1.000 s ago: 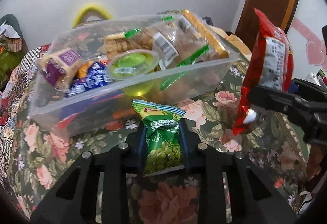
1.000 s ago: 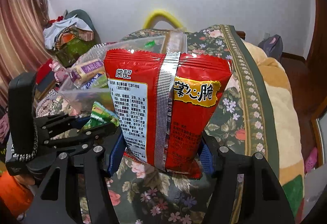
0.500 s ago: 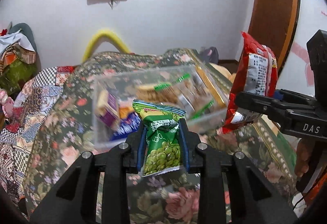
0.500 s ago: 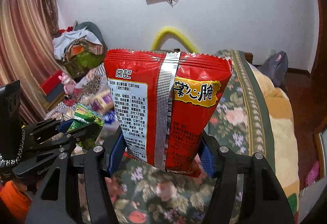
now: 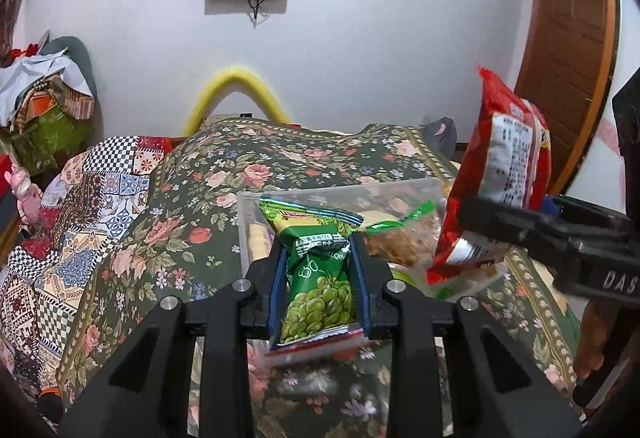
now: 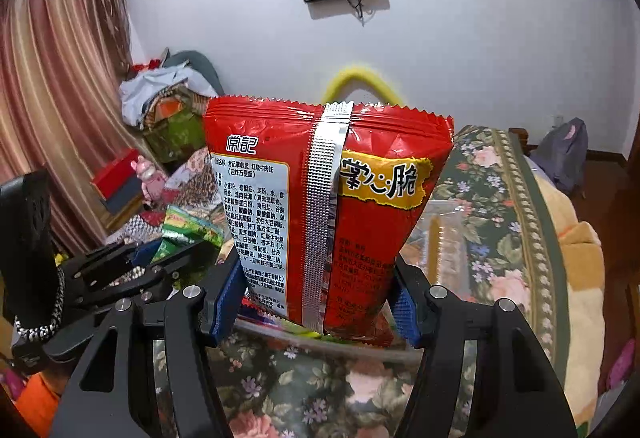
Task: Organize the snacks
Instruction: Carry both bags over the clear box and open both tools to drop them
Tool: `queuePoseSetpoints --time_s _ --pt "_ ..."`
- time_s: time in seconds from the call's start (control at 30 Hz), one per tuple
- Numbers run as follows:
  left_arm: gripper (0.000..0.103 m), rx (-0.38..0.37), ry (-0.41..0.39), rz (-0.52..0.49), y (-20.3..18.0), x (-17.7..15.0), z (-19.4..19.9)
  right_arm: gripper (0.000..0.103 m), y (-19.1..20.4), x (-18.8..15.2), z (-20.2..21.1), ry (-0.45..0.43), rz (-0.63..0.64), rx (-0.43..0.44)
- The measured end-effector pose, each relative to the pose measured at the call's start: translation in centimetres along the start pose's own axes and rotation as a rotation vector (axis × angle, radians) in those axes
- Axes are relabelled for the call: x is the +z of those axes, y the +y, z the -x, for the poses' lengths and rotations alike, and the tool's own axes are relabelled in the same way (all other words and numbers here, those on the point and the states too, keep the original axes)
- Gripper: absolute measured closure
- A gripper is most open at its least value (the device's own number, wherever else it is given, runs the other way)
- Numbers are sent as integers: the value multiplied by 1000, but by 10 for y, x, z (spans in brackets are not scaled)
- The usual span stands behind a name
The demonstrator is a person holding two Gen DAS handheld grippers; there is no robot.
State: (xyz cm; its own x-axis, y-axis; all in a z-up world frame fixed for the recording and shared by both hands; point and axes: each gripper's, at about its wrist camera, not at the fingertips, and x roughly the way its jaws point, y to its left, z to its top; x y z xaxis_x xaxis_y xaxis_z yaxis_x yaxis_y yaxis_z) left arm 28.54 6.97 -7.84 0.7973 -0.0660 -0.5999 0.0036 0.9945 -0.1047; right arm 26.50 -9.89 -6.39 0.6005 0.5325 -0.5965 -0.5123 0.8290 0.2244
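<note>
While clamped upright, green packet (image 5: 319, 280) between left hand-held gripper (image 5: 319, 288) fingers

The red packet (image 6: 328, 214) bears a silver seam, a white text panel and a yellow label. The green packet (image 5: 318, 274) shows pale green peas. The bedspread (image 5: 256, 166) beneath is dark green with pink roses.

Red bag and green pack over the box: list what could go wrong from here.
1. The right tongs pinch only the bottom of the tall red bag, so it could tip or slip out.
2. The box is already full of snacks, so either drop may spill over the rim.
3. Left tongs with the green pack are close to the right ones and could collide.
</note>
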Motion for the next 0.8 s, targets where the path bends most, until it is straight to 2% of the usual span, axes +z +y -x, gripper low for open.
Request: queuePoseSetpoints --time_s 0.23,0.5,0.63,0.8 --pt "74 10 38 8 9 5 -34 43 3 -2 -39 97 0 2" --pt "71 -7 105 39 15 2 -62 44 3 0 -58 143 15 -27" --pt "70 -10 105 43 16 1 -56 44 7 2 -49 129 24 -33" --pt "66 -31 66 27 10 6 -24 44 8 10 -20 75 45 -48"
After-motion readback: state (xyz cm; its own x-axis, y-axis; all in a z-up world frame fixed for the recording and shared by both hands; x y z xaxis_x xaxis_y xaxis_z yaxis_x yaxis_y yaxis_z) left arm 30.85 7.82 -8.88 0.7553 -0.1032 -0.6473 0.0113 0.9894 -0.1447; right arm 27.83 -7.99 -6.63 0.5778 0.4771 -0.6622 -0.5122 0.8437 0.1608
